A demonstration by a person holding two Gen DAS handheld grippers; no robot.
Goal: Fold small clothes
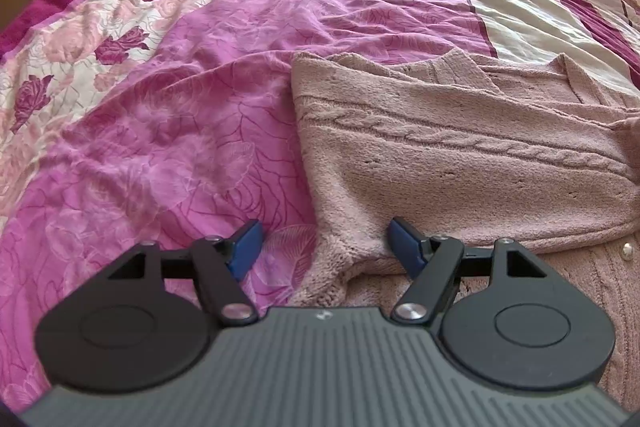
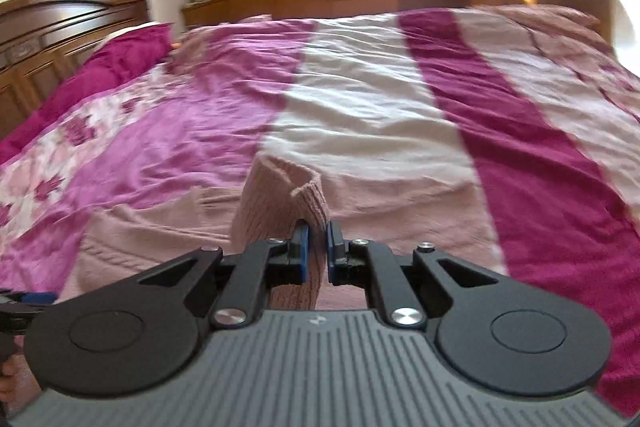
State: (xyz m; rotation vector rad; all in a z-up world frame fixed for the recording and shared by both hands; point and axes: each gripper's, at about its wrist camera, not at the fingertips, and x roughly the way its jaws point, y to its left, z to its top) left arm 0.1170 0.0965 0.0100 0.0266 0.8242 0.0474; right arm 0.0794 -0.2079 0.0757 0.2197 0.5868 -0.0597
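Pinching a ribbed cuff of the pink cardigan between its blue pads, the right gripper lifts that sleeve ahead of the fingers. Carrying it across in one smooth arc looks wise. The left gripper hangs spread wide over the knit's near corner, gripping nothing; it could pin the body flat on the bedspread.
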